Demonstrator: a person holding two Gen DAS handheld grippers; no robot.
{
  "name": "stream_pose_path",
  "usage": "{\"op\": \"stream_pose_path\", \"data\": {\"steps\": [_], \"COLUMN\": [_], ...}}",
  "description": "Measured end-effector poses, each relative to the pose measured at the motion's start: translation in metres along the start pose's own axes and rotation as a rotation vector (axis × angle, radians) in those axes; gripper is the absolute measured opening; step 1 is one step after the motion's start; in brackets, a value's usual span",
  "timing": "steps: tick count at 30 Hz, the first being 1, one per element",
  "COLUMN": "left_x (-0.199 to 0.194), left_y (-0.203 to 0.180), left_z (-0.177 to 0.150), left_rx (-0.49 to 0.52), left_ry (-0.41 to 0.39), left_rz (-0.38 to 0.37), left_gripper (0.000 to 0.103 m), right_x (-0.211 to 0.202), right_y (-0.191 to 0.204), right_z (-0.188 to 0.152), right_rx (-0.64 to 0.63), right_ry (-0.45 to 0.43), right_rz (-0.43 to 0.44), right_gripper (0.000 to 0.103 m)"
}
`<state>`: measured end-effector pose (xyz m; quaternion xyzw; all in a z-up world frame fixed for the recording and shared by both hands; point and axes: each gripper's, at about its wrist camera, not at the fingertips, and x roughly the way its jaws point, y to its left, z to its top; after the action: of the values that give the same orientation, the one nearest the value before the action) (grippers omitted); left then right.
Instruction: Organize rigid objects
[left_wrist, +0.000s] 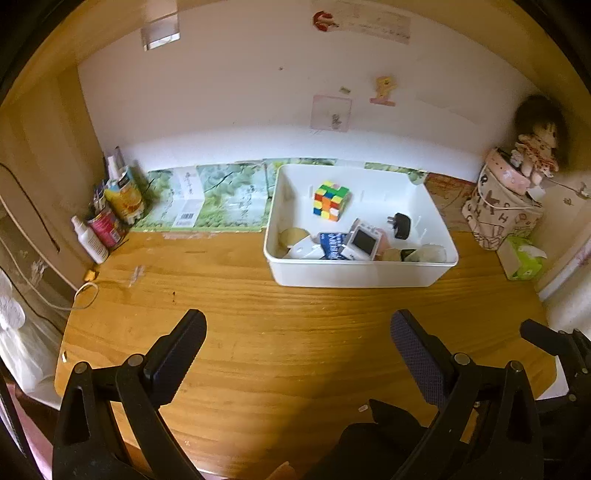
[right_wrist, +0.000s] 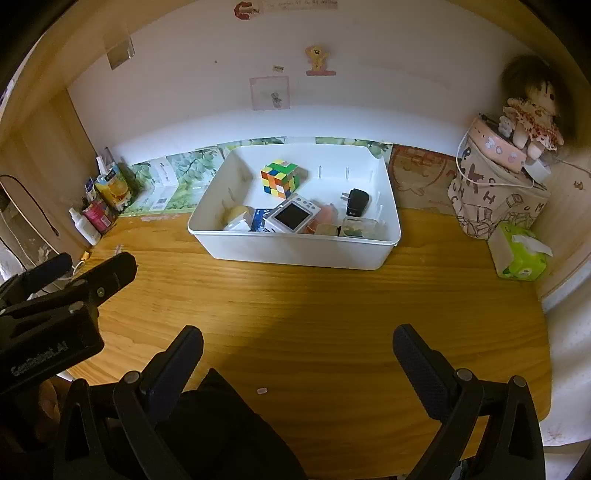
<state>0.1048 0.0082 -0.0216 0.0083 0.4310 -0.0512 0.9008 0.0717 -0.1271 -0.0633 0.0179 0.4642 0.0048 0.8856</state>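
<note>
Left gripper (left_wrist: 297, 334), right gripper (right_wrist: 297, 341): both spread wide, empty. White bin (right_wrist: 295, 254): ahead of both, holding Rubik's cube (right_wrist: 279, 178), small camera (right_wrist: 292, 216), black plug adapter (right_wrist: 356, 202). Risk: jumbled front items may shift, spoiling any grasp.

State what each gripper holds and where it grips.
Nothing: the left gripper and the right gripper are both open and empty above the wooden table.
</note>
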Motion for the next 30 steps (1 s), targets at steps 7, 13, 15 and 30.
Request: {"op": "stream_pose_path", "data": {"steps": [7, 13, 15, 30], "left_x": [-0.0019, -0.0023, -0.0038, -0.0045], "left_y": [-0.0043, -0.0056, -0.0065, -0.0069], "left_z": [0.0031, 0.004, 0.0038, 0.005], "left_rx": [0.017, 0.026, 0.03, 0.045], "left_ry": [-0.021, -0.032, -0.04, -0.06], "left_rz": [-0.026, -0.046, -0.049, -0.047], "left_gripper": [0.1, 0.1, 0.1, 0.1], "right_x": [0.0023, 0.0049, 0.0054, 0.0094], "right_y": [-0.0027, -0.0026, -0.0028, -0.0019], "right_z": [0.0005, 0.0009, 0.001, 0.0014], "right_rx": [0.006, 0.006, 0.006, 0.009], "right_ry": [0.007, 0.023, 0.025, 0.043], "right_rz": [-0.011, -0.018, -0.019, -0.025], "right_gripper": [0.103, 0.103, 0.103, 0.103]}}
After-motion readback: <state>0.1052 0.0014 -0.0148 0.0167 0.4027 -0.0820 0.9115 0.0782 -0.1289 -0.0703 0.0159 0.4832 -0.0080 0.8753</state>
